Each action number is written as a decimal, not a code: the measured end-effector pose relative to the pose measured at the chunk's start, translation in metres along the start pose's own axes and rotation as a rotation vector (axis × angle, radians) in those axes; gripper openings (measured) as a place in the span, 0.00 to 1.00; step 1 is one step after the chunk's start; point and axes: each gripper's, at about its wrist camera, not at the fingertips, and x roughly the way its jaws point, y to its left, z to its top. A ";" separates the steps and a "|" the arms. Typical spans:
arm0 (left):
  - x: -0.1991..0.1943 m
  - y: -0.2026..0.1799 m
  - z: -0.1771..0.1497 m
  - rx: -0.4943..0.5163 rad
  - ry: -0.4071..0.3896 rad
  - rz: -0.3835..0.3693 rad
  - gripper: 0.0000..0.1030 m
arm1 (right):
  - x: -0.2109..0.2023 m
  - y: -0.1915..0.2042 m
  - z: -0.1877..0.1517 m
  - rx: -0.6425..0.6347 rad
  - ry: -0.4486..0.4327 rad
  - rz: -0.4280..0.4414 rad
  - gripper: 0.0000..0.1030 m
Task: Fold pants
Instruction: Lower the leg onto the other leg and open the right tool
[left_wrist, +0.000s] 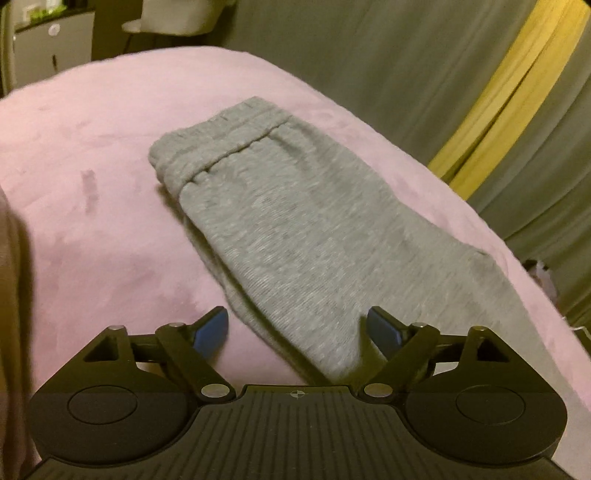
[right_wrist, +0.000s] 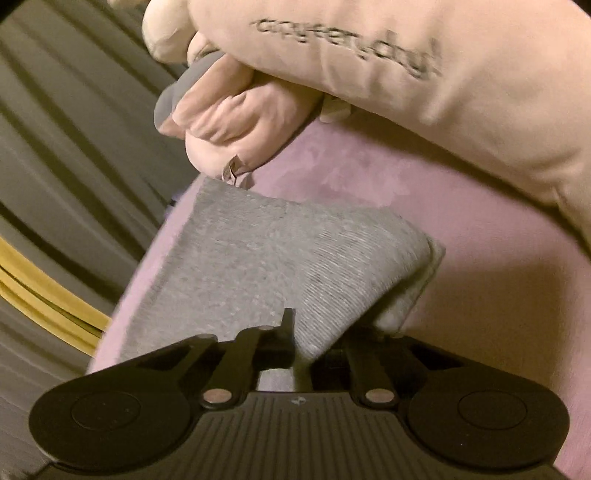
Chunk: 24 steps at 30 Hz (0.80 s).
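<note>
Grey sweatpants (left_wrist: 295, 229) lie folded lengthwise on a pink blanket (left_wrist: 92, 184), the elastic waistband (left_wrist: 221, 136) at the far end. My left gripper (left_wrist: 297, 328) is open just above the near end; the cloth runs between its blue pads (left_wrist: 212, 328) without being pressed. In the right wrist view the pants (right_wrist: 258, 258) show a folded corner at the right. My right gripper (right_wrist: 303, 339) is shut on the near edge of the cloth, which drapes over and hides its right finger.
A cream pillow with stitched lettering (right_wrist: 443, 92) and a pale plush toy (right_wrist: 229, 110) lie on the blanket (right_wrist: 480, 258) beyond the pants. Grey curtains (left_wrist: 406, 55) with a yellow stripe (left_wrist: 517, 92) hang past the bed's edge. A white cabinet (left_wrist: 48, 48) stands far left.
</note>
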 end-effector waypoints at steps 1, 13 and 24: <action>-0.004 -0.002 0.000 0.010 -0.013 0.011 0.85 | -0.006 0.006 0.003 -0.038 -0.036 0.015 0.05; -0.049 -0.046 -0.030 0.134 -0.161 -0.004 0.93 | -0.008 -0.032 -0.001 -0.076 -0.036 0.039 0.14; -0.031 -0.118 -0.110 0.455 -0.036 -0.166 0.94 | -0.038 -0.073 0.004 0.125 -0.010 0.029 0.18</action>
